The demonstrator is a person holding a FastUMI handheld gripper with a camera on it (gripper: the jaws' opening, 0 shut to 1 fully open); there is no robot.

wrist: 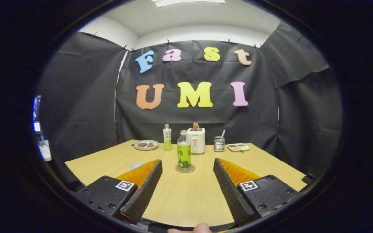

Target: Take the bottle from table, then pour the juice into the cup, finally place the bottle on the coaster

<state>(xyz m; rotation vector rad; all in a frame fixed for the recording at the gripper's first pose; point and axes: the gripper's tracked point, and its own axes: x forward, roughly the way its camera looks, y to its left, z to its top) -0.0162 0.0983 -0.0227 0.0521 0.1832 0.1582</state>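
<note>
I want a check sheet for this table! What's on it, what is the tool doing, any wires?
Surface: wooden table, bare between the fingers.
Job's things: bottle upright on the coaster, just ahead of the fingers; cup partly hidden behind one finger.
Clutter: second bottle, plate, toaster, metal holder, tray along the far edge.
Grippers: tool open, holding nothing.
Cables: nothing seen.
Surroundings: black cloth wall, white ceiling.

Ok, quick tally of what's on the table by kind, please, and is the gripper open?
Bottles: 2, one on the coaster, one further back
Coaster: 1
Cup: 1
Toaster: 1
Plate: 1
Tray: 1
Mesh holder: 1
Total: 8
Gripper: open, bottle just ahead.
</note>
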